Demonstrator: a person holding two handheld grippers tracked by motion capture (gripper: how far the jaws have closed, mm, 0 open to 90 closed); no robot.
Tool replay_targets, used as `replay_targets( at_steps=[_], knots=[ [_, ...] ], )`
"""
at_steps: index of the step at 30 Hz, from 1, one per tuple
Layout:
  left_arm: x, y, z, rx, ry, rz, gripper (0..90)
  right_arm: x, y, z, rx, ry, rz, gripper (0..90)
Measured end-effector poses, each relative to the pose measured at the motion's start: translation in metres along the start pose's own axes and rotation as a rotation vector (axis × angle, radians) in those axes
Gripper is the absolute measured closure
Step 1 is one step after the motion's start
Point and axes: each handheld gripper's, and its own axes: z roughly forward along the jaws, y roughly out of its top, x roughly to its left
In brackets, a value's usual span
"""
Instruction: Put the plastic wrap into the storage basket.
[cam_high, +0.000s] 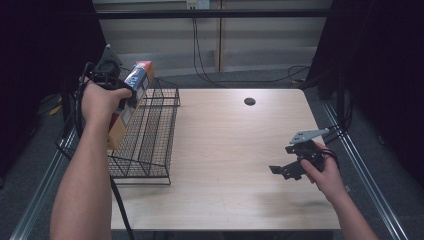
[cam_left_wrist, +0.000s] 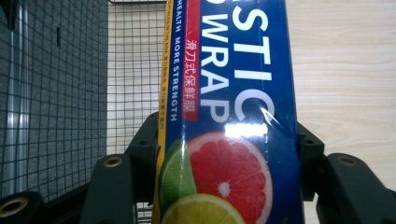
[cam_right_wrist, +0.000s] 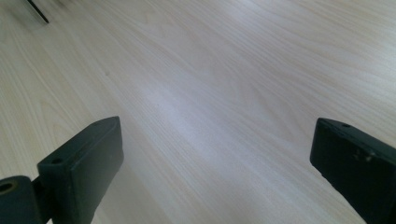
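A long blue and yellow plastic wrap box (cam_high: 131, 102) with citrus fruit printed on it (cam_left_wrist: 233, 116) is held over the black wire basket (cam_high: 150, 145) at the table's left. My left gripper (cam_high: 125, 95) is shut on the box, its two black jaws pressing on both sides in the left gripper view. The box tilts, its top end pointing up and away. My right gripper (cam_high: 282, 170) rests low over the table at the right, jaws wide apart with bare wood between them (cam_right_wrist: 215, 154).
The light wooden table (cam_high: 230, 150) has a round cable hole (cam_high: 249, 101) near its far edge. Metal rails run along both sides of the table. Cables lie on the grey floor behind it.
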Motion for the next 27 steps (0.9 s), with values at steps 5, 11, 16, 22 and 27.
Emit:
replay_targets(
  at_steps=[5, 11, 16, 22, 27],
  knots=[
    [0.005, -0.001, 0.0, -0.013, 0.006, -0.021, 43.4, 0.0, 0.0, 0.0, 0.002, -0.009, -0.002, 2.8],
    [0.012, -0.002, 0.001, -0.018, 0.015, -0.057, 43.3, -0.001, 0.0, -0.001, -0.002, 0.004, -0.003, 2.8],
    [0.018, -0.005, 0.002, -0.014, 0.031, -0.079, 43.4, -0.002, 0.0, -0.002, -0.005, 0.002, -0.004, 2.8],
    [0.025, -0.009, 0.003, -0.024, 0.037, -0.121, 43.3, -0.001, 0.0, -0.001, -0.004, 0.003, -0.004, 2.8],
    [0.028, -0.012, 0.004, -0.017, 0.045, -0.132, 43.3, -0.001, 0.0, -0.001, -0.003, 0.004, -0.003, 2.8]
  ],
)
